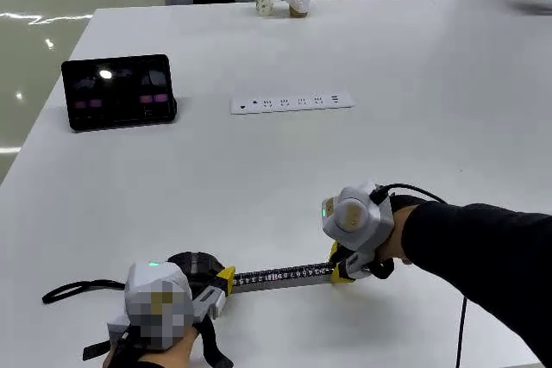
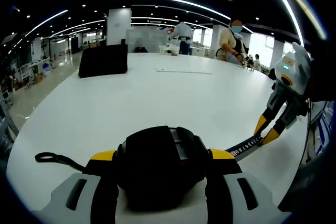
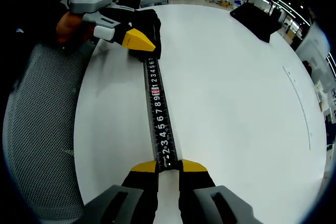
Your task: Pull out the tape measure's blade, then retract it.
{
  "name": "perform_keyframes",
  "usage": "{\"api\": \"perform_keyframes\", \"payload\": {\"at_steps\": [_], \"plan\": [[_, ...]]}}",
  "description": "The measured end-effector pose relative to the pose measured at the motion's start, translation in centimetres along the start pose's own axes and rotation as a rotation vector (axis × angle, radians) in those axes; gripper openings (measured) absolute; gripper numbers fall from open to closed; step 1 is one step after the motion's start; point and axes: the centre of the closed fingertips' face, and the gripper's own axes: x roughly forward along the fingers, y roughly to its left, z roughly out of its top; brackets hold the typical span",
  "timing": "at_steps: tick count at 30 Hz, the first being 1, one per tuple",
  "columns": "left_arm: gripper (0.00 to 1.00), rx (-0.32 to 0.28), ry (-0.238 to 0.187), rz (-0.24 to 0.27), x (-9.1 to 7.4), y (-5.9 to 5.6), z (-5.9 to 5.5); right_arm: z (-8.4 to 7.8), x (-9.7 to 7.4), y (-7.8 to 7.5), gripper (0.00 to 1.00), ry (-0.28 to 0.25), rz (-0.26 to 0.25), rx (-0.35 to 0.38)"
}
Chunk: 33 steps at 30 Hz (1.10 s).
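With the blade (image 3: 156,108) partly out, fingers of my left gripper (image 2: 163,155) clamp the case (image 1: 197,263), those of my right gripper (image 3: 168,165) pinch the blade's tip; I judge retraction remains

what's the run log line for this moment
left claw: shut on tape measure case | right claw: shut on blade tip | blade: part way out, stretched between claws over table
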Motion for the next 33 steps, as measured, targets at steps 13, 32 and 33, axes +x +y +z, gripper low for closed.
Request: {"api": "perform_keyframes", "payload": {"at_steps": [13, 32, 33], "plan": [[0.62, -0.001, 0.009, -0.008, 0.1, 0.0, 0.0, 0.4, 0.2, 0.2, 0.11, -0.004, 0.002, 0.006], [0.62, 0.002, 0.003, -0.012, 0.0, 0.0, 0.0, 1.1, 0.4, 0.4, 0.11, -0.010, -0.002, 0.014], [0.62, 0.002, 0.003, -0.013, 0.0, 0.0, 0.0, 1.1, 0.4, 0.4, 0.11, -0.009, -0.002, 0.015]]}}
